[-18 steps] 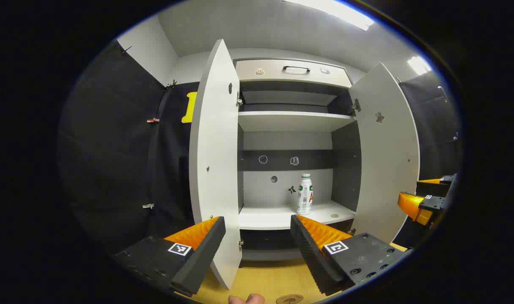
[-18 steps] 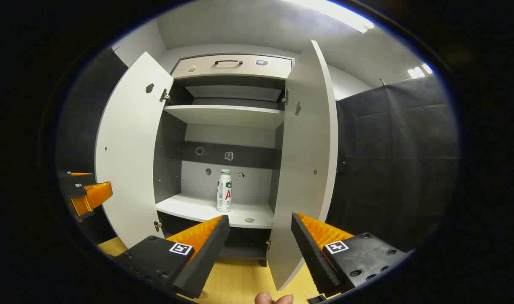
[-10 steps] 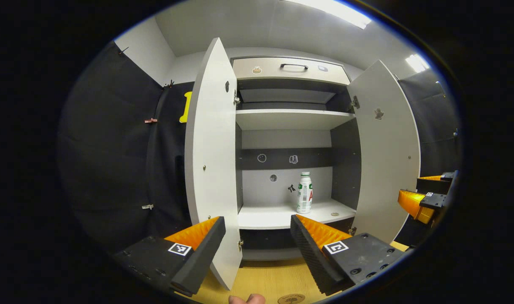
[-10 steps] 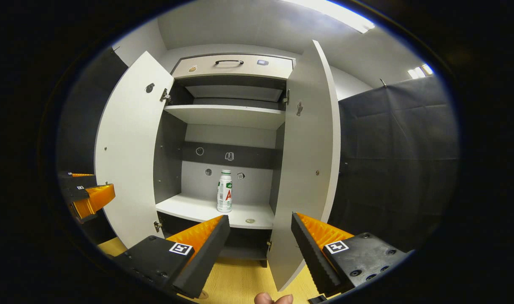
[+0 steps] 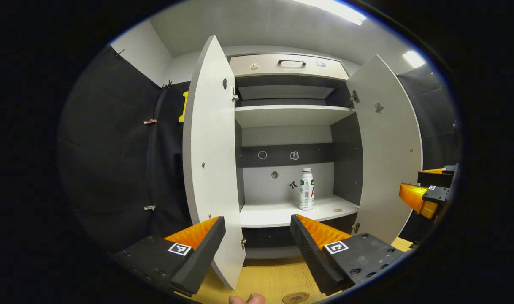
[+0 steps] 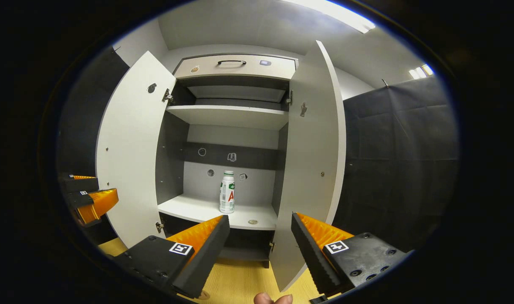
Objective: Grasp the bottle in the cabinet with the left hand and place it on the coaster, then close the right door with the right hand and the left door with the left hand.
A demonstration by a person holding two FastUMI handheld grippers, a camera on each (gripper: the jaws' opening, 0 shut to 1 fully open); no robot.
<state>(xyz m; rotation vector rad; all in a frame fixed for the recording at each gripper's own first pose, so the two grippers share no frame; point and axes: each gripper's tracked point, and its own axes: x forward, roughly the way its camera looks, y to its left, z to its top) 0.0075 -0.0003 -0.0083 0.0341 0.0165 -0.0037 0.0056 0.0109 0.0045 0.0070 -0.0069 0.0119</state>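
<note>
My left gripper [image 5: 257, 240] and right gripper [image 6: 259, 238] both hang wide apart and empty before the white two-door cabinet [image 5: 288, 116]. The white plastic bottle [image 5: 306, 194] stands upright toward the lower shelf's [image 5: 274, 215] right end, with bare shelf around it. Both white doors [image 5: 208, 160] stand swung out, and the round coaster [image 5: 296, 298] lies on the wooden bench's [image 5: 269, 280] near edge.

Both cabinet doors, left door [image 5: 210, 169] and right door [image 5: 388, 160], stand swung open. Inside, the upright plastic bottle [image 5: 306, 194] stands on the lower shelf [image 5: 274, 213], toward its right, below the upper shelf [image 5: 290, 115]. A round coaster [image 5: 296, 298] lies on the wooden worktop [image 5: 265, 278] before the cabinet.
</note>
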